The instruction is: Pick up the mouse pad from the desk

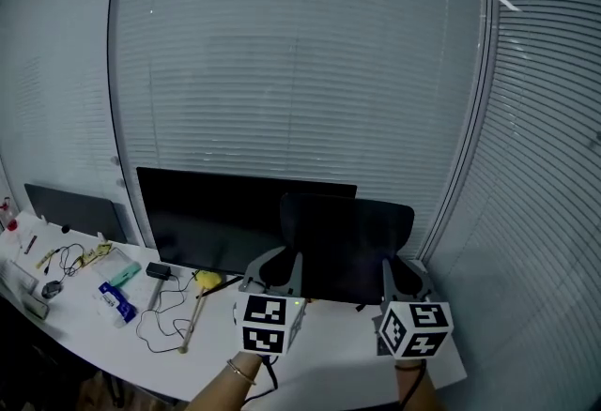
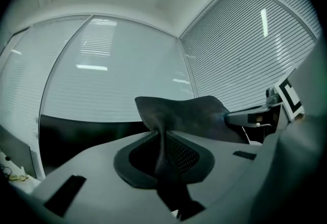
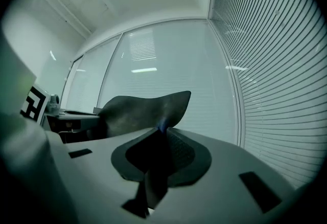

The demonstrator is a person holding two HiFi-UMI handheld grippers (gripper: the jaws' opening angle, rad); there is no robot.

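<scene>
My left gripper (image 1: pixel 279 268) is pinching the pad (image 1: pixel 347 245) at its left edge, and my right gripper (image 1: pixel 404 276) is pinching its right edge. In each gripper view the dark sheet sits squeezed between the jaws. The pad stands upright between the two grippers, clear of the desk (image 1: pixel 329 348) below them. Just past it is a monitor (image 1: pixel 211 217), with blinds (image 1: pixel 300 71) beyond.

Desk (image 1: pixel 329 343) below me: white top, curved front edge. Black monitor (image 1: pixel 216 221) stands at rear. Second dark screen (image 1: pixel 77 210) far to my left. Left portion carries:
- black cable (image 1: pixel 160 323), loose loops
- small black adapter (image 1: pixel 158 270)
- wooden-handled tool (image 1: pixel 195 311), yellow head
- blue-white packet (image 1: pixel 116 302)
- mouse (image 1: pixel 52 288)
</scene>
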